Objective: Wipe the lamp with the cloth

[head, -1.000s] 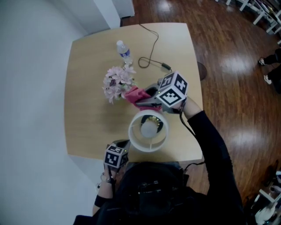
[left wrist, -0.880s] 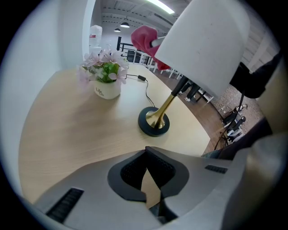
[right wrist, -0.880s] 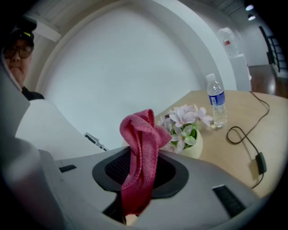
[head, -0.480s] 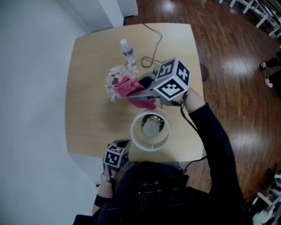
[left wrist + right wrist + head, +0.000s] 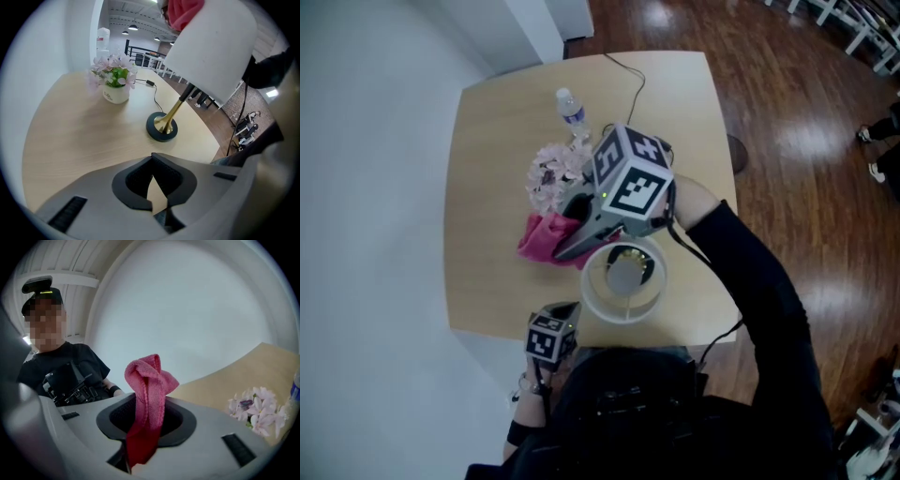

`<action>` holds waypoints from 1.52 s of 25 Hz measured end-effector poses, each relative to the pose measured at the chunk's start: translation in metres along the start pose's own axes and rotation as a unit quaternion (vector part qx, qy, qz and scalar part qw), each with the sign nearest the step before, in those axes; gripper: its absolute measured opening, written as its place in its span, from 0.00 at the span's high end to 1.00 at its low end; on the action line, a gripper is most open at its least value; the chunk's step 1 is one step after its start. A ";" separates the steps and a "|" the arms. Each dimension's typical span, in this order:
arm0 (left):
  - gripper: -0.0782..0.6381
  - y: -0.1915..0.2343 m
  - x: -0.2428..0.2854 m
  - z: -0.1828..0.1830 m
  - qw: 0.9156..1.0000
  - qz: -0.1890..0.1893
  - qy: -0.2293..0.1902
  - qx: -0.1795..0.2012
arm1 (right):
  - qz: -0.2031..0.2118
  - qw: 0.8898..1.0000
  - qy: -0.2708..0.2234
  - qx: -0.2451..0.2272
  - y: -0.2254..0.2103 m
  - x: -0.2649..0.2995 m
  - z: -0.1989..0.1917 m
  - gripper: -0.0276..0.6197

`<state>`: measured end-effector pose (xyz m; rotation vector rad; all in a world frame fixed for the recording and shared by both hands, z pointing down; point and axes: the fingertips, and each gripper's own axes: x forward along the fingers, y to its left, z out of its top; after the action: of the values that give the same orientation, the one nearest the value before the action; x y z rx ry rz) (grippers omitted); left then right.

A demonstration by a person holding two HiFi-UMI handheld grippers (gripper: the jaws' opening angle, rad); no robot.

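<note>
The lamp has a white shade [image 5: 622, 298], a brass stem [image 5: 176, 107] and a dark round base [image 5: 162, 128]; it stands near the table's front edge. My right gripper [image 5: 566, 246] hovers over the shade's upper left rim and is shut on a pink cloth [image 5: 544, 236]. In the right gripper view the cloth [image 5: 148, 394] stands up in a fold from between the jaws. My left gripper [image 5: 551, 337] stays at the table's front edge, left of the lamp. It is shut and empty [image 5: 153, 162], looking across the table at the lamp base.
A white pot of pale pink flowers [image 5: 553, 172] stands behind the lamp, with a water bottle [image 5: 572, 110] beyond it. The lamp's black cable [image 5: 625, 86] runs to the table's far edge. A white wall lies to the left and wooden floor [image 5: 806, 141] to the right.
My right gripper has risen and swung left and nearer with the cloth, from beside the flowers to the shade's left rim, rolling as it went. The left gripper has kept still.
</note>
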<state>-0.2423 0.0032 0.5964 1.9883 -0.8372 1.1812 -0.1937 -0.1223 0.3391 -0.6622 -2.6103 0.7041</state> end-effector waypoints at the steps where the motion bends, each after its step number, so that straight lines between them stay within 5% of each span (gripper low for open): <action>1: 0.89 0.001 -0.001 -0.001 1.000 0.002 0.001 -0.002 | 0.007 1.000 0.002 0.007 -0.002 0.003 -0.006 0.77; 7: 0.89 0.002 -0.003 -0.008 1.000 0.006 0.008 -0.004 | -0.006 1.000 0.004 0.028 -0.030 0.009 -0.035 0.77; 18: 0.89 0.003 -0.003 -0.018 1.000 0.011 0.020 -0.005 | -0.095 0.992 0.050 0.061 -0.092 0.007 -0.095 0.77; 23: 0.89 0.002 -0.005 -0.017 1.000 0.009 0.020 0.002 | -0.165 0.978 0.093 0.083 -0.120 -0.011 -0.125 0.77; 27: 0.89 0.002 -0.005 -0.007 1.000 0.006 0.012 0.018 | -0.213 0.971 0.071 0.082 -0.114 -0.042 -0.113 0.77; 30: 0.89 -0.002 -0.005 0.004 0.999 -0.004 0.003 0.038 | -0.275 0.957 0.055 0.067 -0.096 -0.075 -0.092 0.77; 38: 0.89 -0.017 -0.009 0.044 0.992 -0.040 -0.031 0.119 | -0.450 0.890 -0.025 0.075 -0.002 -0.144 -0.077 0.77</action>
<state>-0.2111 -0.0208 0.5687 2.2394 -0.6661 1.2244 -0.0410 -0.1698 0.3726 0.6111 -2.4633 0.5852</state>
